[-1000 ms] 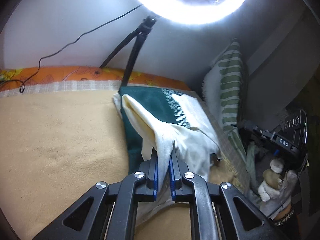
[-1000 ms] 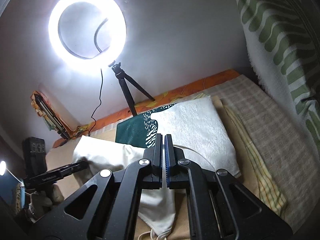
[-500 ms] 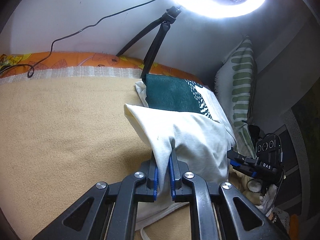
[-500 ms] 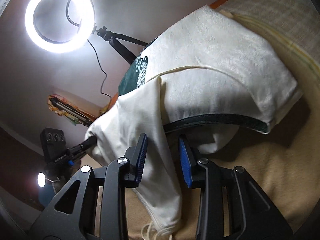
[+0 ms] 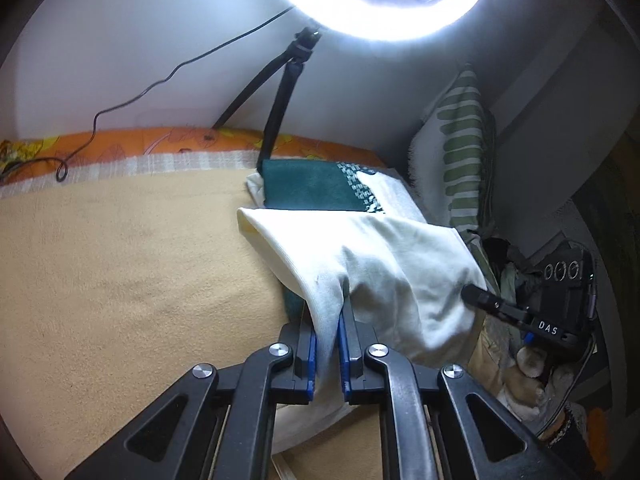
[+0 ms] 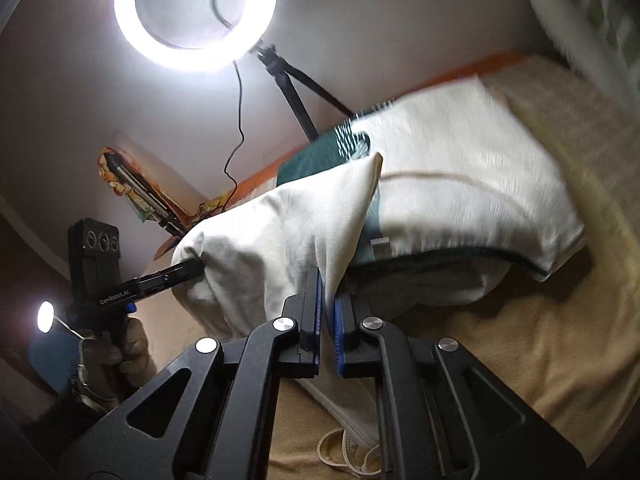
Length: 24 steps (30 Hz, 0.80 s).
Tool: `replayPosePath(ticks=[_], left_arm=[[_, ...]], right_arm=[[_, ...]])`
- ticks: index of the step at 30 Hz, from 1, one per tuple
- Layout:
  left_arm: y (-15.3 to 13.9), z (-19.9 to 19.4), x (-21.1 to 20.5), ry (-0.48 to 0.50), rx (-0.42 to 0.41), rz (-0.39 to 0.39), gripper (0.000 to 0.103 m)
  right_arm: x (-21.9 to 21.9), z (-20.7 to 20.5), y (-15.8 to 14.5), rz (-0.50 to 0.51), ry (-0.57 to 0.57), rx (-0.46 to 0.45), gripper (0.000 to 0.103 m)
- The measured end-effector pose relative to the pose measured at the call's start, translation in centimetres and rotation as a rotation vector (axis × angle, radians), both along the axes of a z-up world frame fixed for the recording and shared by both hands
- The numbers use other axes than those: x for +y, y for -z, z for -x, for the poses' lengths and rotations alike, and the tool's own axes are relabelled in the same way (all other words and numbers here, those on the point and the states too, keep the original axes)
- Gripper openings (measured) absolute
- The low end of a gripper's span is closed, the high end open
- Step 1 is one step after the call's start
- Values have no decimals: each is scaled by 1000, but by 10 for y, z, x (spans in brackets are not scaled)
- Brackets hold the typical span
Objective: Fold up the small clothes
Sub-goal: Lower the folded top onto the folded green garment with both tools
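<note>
Cream garment (image 5: pixel 384 264) hangs off the bed, stretched between our two grippers and draped over the near end of a folded stack; one corner stands up in a peak (image 6: pixel 370 168) in the right wrist view, and a drawstring loop (image 6: pixel 344 450) from the lower hem trails on the bed. Left gripper (image 5: pixel 327 344): jaws clamped on a bunched fold of the cream cloth, blue pads pressing it from both sides. Right gripper (image 6: pixel 327 320): jaws together on another edge of the same garment, cloth pinched between the pads. Each view shows the other gripper reaching into the cloth from the side, gloved hand (image 6: pixel 116 356) behind it. Behind and under the garment lies the stack, a green-and-white patterned towel (image 5: pixel 320 190) on top, sitting on the tan blanket (image 5: pixel 120 280) of the bed. Far side: ring light (image 5: pixel 376 0) on its tripod against the wall, striped cushion (image 5: pixel 464 152) at right. We judge the step to be the two-point lift before a fold. Next move calls for pulling the edge taut, carrying it clear of the stack to open blanket, and laying it flat so the halves meet evenly; the trailing drawstring wants watching.
</note>
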<state>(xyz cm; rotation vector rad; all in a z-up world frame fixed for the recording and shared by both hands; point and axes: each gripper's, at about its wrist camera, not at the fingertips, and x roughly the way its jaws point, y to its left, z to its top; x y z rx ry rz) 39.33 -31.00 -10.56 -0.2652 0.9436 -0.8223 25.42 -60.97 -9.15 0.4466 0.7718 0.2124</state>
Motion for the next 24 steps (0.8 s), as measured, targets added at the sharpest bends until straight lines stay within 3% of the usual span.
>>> replayPosePath(ticks=[6, 13, 24], left_arm=[[-26, -4, -15, 10, -66, 13, 6], [-35, -30, -50, 2, -92, 18, 6], [-7, -59, -91, -58, -132, -127, 9]], right_arm=[[-12, -6, -42, 143, 32, -71, 6], [-45, -37, -61, 225, 112, -94, 6], [-54, -97, -23, 335, 163, -8, 6]])
